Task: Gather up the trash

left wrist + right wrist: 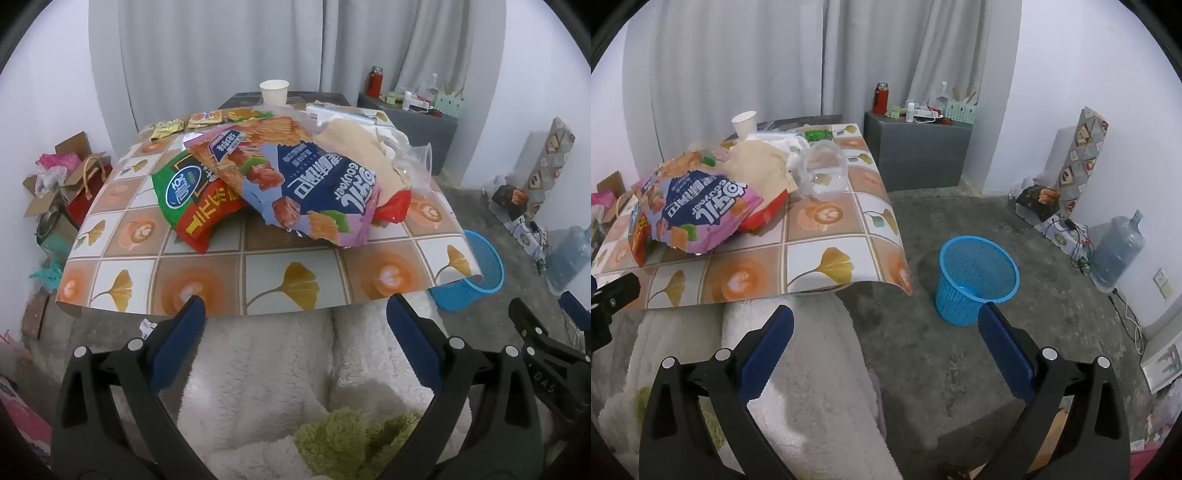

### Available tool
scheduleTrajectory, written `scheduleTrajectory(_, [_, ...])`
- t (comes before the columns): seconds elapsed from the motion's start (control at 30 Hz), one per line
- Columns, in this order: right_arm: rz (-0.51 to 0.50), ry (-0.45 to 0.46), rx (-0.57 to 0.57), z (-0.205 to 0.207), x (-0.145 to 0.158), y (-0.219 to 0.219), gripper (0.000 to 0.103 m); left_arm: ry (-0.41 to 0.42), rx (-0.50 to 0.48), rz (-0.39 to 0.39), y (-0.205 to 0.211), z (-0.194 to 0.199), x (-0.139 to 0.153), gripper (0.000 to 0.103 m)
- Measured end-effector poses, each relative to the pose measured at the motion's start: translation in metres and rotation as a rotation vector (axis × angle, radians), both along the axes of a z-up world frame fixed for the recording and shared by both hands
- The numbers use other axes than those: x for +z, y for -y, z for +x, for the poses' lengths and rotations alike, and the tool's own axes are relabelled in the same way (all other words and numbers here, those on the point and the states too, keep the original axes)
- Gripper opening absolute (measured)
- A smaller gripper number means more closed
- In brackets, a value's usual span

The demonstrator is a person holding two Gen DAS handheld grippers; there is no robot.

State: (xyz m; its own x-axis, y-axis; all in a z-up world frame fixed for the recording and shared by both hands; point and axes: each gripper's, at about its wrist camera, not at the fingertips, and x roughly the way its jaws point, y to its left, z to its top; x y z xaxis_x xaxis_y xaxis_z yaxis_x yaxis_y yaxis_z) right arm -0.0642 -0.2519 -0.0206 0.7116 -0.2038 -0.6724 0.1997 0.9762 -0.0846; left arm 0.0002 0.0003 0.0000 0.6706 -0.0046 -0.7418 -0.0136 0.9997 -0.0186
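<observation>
Both claws hang wide open and empty over fluffy white trousers.
Left claw (295, 325) and right claw (886, 332) are short of the tiled surface (207, 284); snack bags (295, 177), a clear tub (823, 170) and paper cup (273, 90) lie there, blue bin (977, 277) on the floor beside.

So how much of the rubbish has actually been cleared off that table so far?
Nothing looks done: the blue basket on the floor appears empty. Nothing is in hand either; the left gripper and right gripper are both open and empty, short of the table. Left to collect: the big purple snack bag, the green and red bag, the clear plastic container, the paper cup and the small wrappers.
</observation>
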Motion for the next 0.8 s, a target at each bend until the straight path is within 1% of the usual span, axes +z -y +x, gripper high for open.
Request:
scheduleTrajectory(0.43, [-0.003,0.006,-0.002,0.0021,0.0043,-0.0019,0.097,0.002,0.005,0.004,0.0003,0.0050,0.0009,0.094])
scheduleTrajectory(0.47, [-0.002,0.008,0.001,0.0005,0.0051,-0.0006,0.097,0.011,0.004,0.001,-0.0019,-0.0034,0.0037,0.094])
scheduleTrajectory(0.5, [0.000,0.009,0.001,0.0002,0.0041,-0.0001,0.097,0.012,0.004,0.000,-0.0021,-0.0033,0.0033,0.094])
scheduleTrajectory(0.8, [-0.001,0.010,0.001,-0.0003,0.0036,-0.0003,0.097,0.003,0.004,-0.003,-0.0073,0.0026,0.0012,0.094])
